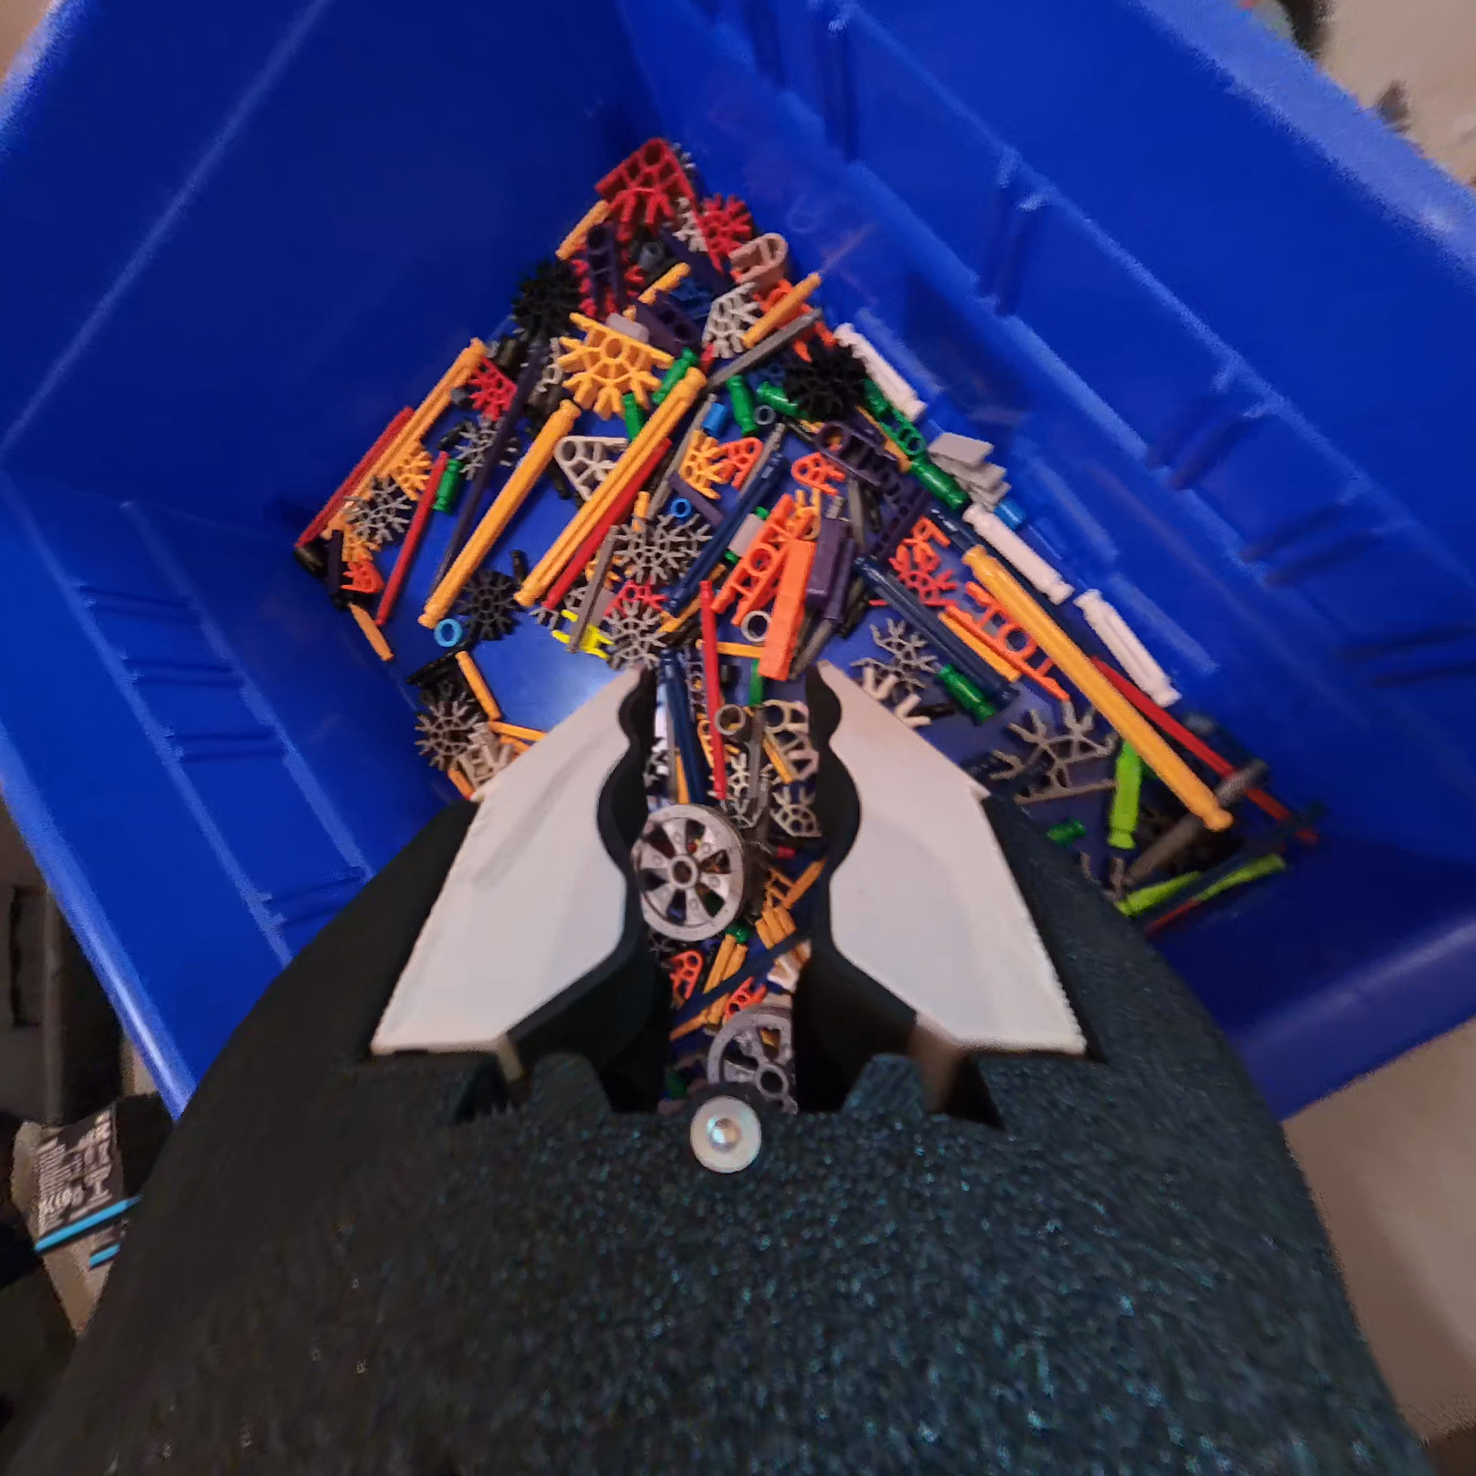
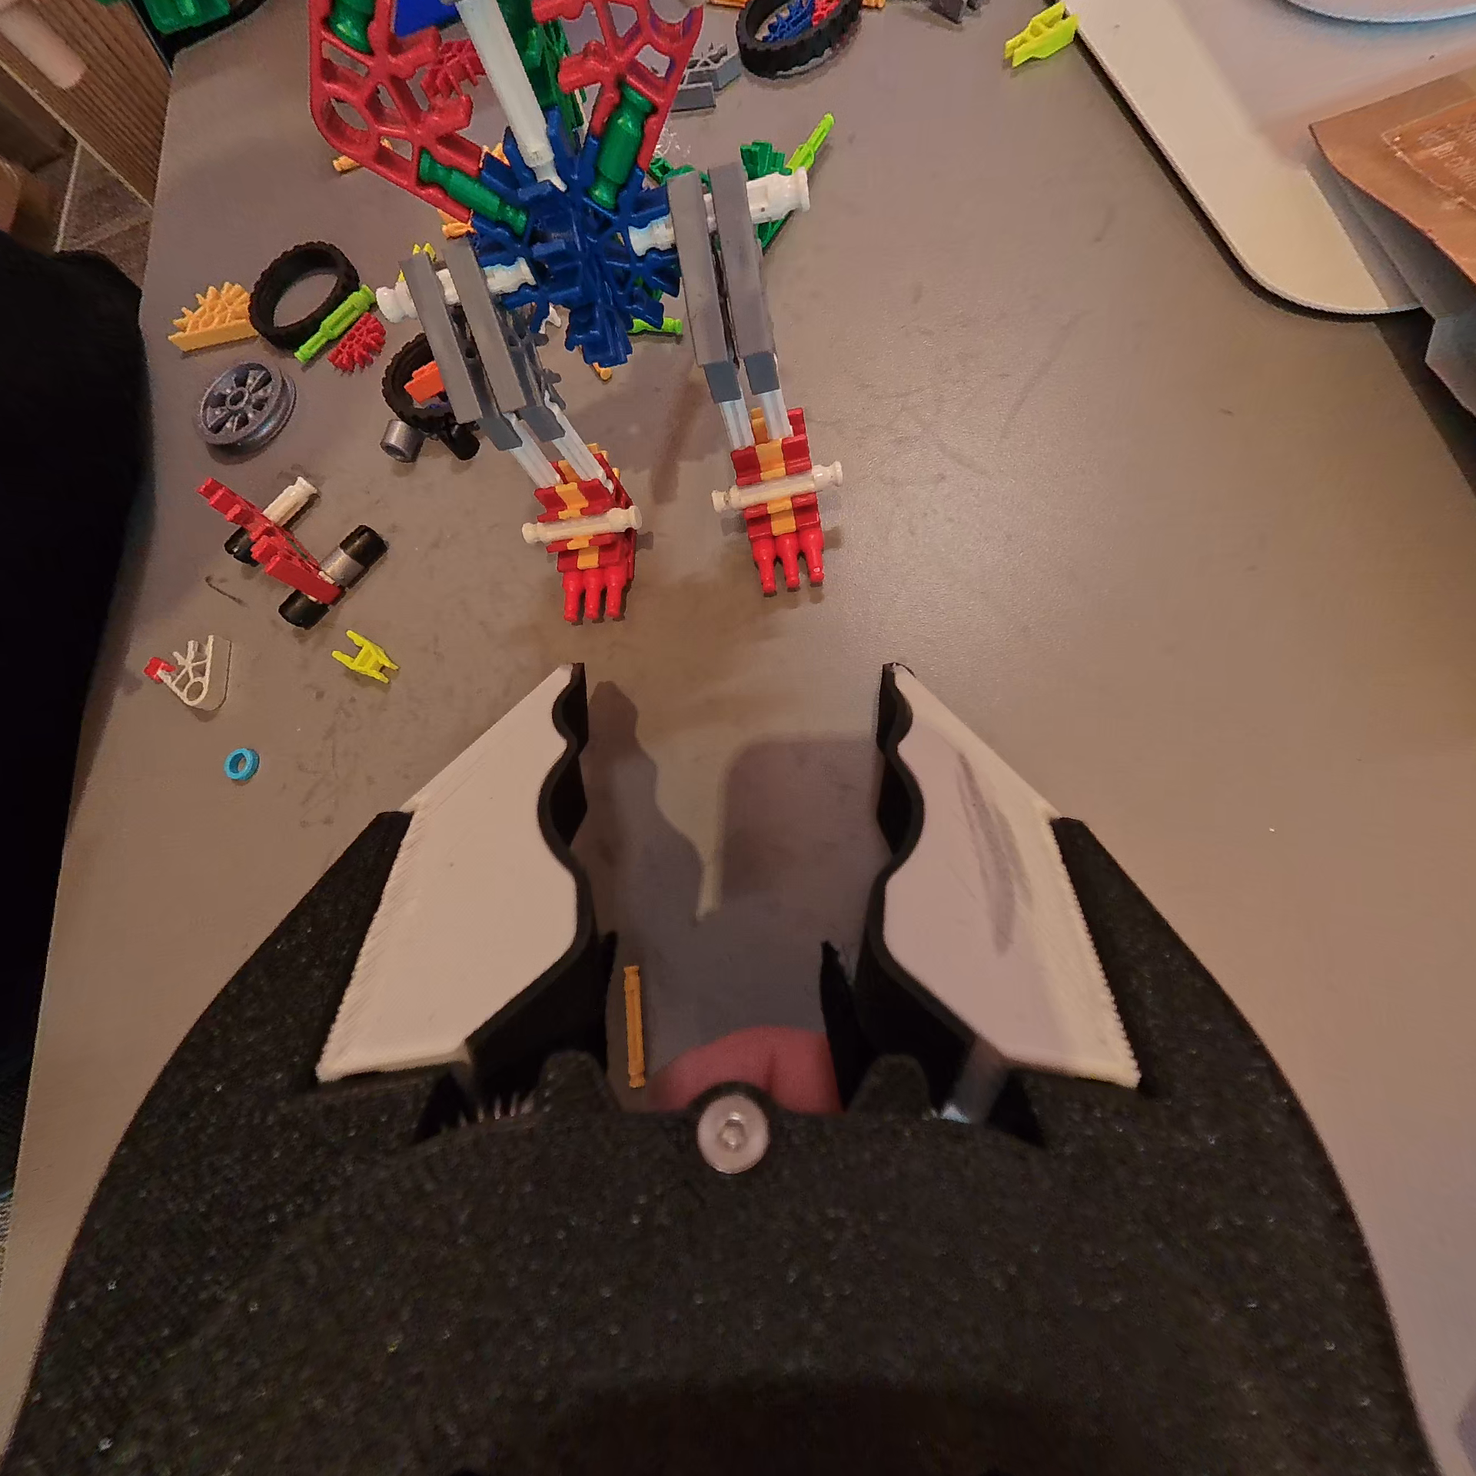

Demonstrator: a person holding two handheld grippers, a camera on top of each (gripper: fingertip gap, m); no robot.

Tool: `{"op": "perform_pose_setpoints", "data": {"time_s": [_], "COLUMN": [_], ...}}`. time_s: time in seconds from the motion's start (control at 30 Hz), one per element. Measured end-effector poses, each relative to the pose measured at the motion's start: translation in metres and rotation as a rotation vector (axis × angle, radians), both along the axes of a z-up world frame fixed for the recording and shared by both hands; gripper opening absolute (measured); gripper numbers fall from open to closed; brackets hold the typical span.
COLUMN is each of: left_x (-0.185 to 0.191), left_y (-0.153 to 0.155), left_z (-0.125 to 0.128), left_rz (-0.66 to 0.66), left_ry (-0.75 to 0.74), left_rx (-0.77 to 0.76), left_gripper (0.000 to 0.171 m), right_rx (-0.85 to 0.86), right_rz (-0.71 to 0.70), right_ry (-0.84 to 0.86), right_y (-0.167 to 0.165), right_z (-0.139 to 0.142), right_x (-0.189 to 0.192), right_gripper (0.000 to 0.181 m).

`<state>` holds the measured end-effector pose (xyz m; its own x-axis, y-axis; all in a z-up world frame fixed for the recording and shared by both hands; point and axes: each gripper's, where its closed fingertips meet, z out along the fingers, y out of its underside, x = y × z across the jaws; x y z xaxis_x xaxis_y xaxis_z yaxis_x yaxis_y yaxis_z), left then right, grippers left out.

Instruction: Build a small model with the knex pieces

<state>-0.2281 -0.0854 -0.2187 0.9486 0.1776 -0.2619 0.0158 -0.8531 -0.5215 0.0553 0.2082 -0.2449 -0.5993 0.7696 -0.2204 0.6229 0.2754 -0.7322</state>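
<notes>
Left wrist view: I'm hovering my left hand-held gripper (image 1: 728,687), parted and empty, over the blue bin (image 1: 240,319) of construction-toy pieces (image 1: 623,495), while my right hand-held gripper (image 2: 731,679) is gaping empty before the toy model (image 2: 583,263).

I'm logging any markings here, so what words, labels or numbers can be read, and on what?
Grey and black tag with blue stripes, lower left of the left wrist view: printed, too blurred to read.
Brown cardboard sheet, upper right of the right wrist view: faint print, unreadable.
Nothing else bears text.
</notes>
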Motion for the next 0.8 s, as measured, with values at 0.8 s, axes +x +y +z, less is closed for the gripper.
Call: {"op": "perform_pose_setpoints", "data": {"time_s": [0.8], "left_x": [-0.031], "left_y": [0.008], "left_z": [-0.029], "left_rz": [0.247], "left_ry": [-0.171], "left_rx": [-0.015], "left_gripper": [0.024], "right_rx": [-0.005], "right_rz": [-0.002], "right_ry": [-0.002], "right_y": [0.000], "right_z": [0.000], "right_x": [0.000], "right_gripper": [0.073]}}
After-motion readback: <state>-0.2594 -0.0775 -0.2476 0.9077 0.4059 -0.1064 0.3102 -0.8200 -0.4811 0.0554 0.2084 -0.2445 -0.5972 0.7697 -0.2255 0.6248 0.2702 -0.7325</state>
